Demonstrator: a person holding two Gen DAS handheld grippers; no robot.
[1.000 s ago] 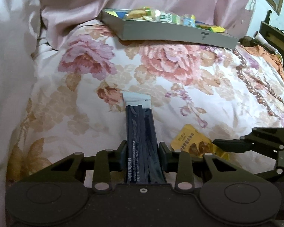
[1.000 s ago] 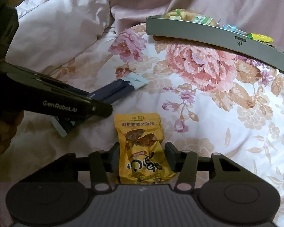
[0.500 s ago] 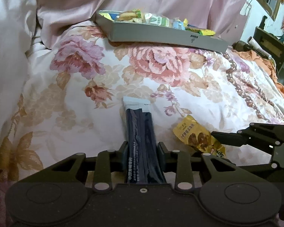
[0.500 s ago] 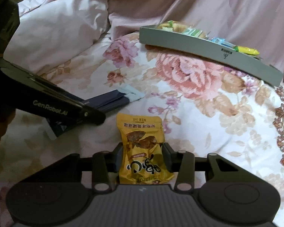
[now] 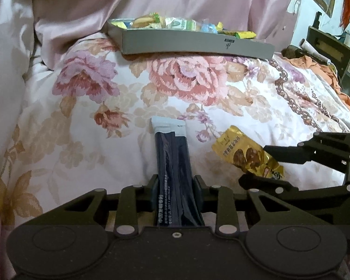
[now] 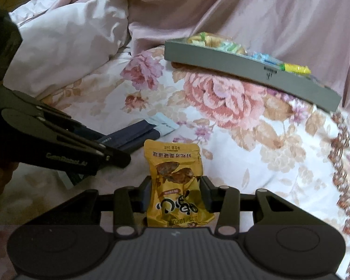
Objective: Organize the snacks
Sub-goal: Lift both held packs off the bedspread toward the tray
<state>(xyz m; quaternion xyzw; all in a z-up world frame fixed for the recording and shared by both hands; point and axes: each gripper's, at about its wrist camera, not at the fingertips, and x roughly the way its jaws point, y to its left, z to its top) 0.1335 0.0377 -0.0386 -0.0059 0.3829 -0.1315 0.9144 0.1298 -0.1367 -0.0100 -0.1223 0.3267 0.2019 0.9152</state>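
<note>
Both tools closed tighter: dark packet (image 5: pixel 173 163) (grey-tipped), crinkled yellow pouch (image 6: pixel 175 182)

My left tongs (image 5: pixel 175 186) close on the long sachet (image 5: pixel 172 154), which runs forward from them across the bed (image 5: pixel 81 128). Just right of it, my right tongs (image 6: pixel 175 191) close on the nut packet (image 6: pixel 175 177), its far end pointing ahead. Well ahead of both tongs, the tray (image 5: pixel 193 44) sits on the bed with wrapped snacks (image 5: pixel 175 23) in it; bedding (image 6: pixel 65 42) is heaped behind and to the left.
</note>
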